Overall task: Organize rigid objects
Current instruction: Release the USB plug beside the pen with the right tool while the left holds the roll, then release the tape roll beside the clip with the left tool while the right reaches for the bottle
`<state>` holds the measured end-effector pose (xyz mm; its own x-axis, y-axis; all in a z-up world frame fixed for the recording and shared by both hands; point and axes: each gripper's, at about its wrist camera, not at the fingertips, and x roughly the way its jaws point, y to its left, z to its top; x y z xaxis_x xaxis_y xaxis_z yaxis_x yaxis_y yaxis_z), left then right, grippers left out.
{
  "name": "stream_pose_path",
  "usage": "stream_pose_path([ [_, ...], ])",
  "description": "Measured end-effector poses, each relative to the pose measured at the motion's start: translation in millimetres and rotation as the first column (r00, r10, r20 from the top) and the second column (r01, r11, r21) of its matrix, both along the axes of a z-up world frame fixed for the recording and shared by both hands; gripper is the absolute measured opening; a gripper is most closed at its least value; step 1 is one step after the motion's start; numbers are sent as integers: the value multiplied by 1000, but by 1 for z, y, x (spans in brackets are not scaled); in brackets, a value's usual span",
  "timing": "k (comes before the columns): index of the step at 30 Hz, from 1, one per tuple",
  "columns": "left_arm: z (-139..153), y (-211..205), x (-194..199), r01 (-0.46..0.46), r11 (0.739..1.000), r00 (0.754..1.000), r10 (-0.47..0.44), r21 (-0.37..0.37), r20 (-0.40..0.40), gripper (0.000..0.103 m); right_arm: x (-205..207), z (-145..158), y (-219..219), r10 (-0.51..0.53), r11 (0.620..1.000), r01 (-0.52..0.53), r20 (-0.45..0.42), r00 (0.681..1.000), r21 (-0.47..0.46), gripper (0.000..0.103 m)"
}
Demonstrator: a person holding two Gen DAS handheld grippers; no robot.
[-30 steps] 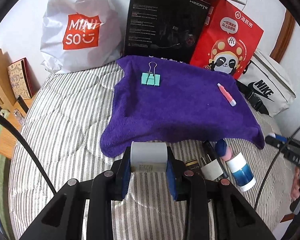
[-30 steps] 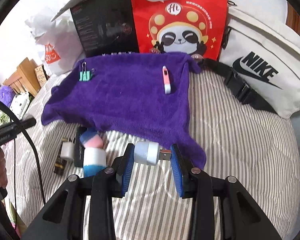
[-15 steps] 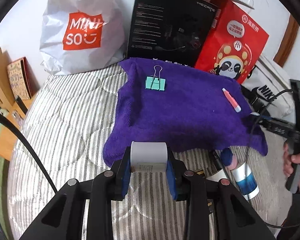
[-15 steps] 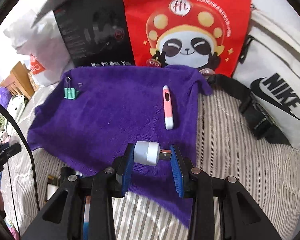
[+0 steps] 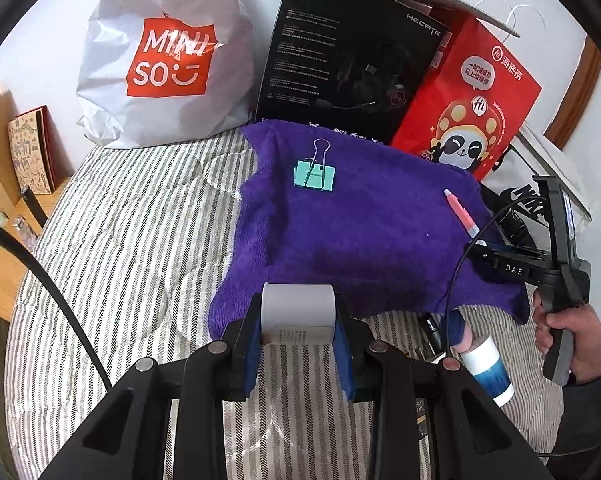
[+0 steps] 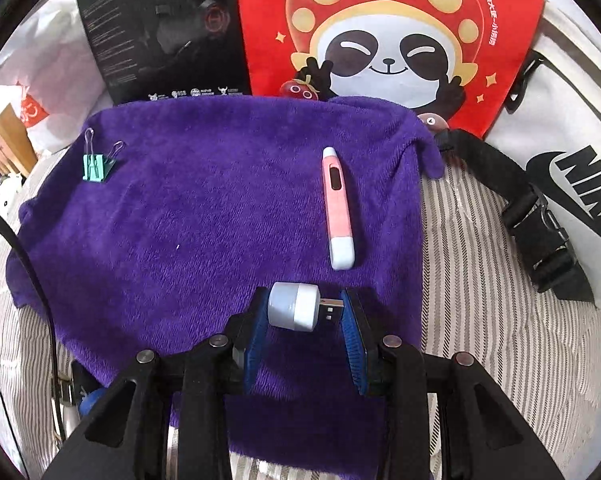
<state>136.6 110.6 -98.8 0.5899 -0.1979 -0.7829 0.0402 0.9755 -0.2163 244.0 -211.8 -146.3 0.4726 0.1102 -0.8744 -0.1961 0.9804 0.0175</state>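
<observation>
A purple towel (image 5: 364,232) (image 6: 204,220) lies spread on the striped bed. On it rest a teal binder clip (image 5: 314,174) (image 6: 96,166) at the far left and a pink pen-like stick (image 5: 460,218) (image 6: 337,208) at the right. My left gripper (image 5: 298,314) is shut on a white cylinder (image 5: 297,314), held just before the towel's near edge. My right gripper (image 6: 304,312) is shut on a small white USB lamp (image 6: 296,312), plug to the right, hovering low over the towel just below the pink stick. In the left wrist view, the right gripper's body (image 5: 540,264) and a hand show at the right.
A white shopping bag (image 5: 164,56), a black box (image 5: 348,60) and a red panda bag (image 5: 464,104) (image 6: 388,36) stand behind the towel. A white waist bag (image 6: 572,160) lies right. A white-and-blue tube (image 5: 486,372) and other small items sit on the bedspread (image 5: 120,248) near the towel's front corner.
My right gripper has carried the USB lamp from the bare bedspread forward over the towel and lower, close to the pink stick. The left gripper with its cylinder has stayed nearly in place.
</observation>
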Motion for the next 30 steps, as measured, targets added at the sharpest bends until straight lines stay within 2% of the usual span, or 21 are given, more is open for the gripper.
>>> stream_pose_path([
  [5,0,0,-1,4,1000,1000,-4,6,-3,30,2,-1,-1,3,1000,-3,5,1000,-2,36],
  [8,-3,0,1,7,1000,1000,-7,13,-17,30,-2,-1,1,28,1000,-28,9,1000,-11,41],
  [10,-5,-1,3,9,1000,1000,-8,24,-21,30,-5,0,0,32,999,-32,0,999,-8,51],
  [12,-6,-2,5,10,1000,1000,-10,24,-27,30,-9,5,-1,29,1000,-29,5,1000,-5,55],
  [16,-4,-1,10,8,1000,1000,-8,-12,-24,30,-21,17,-4,25,1000,-25,27,999,-2,56],
  [22,5,-5,28,23,1000,1000,-23,-21,20,30,-54,44,-18,20,999,-23,74,997,33,56],
  [27,1,-10,50,12,1000,999,-11,-22,51,30,-86,53,-27,-1,996,-7,88,996,90,57],
  [30,-4,-14,60,20,1000,998,-19,-18,60,30,-107,56,-31,3,996,-12,94,996,91,57],
])
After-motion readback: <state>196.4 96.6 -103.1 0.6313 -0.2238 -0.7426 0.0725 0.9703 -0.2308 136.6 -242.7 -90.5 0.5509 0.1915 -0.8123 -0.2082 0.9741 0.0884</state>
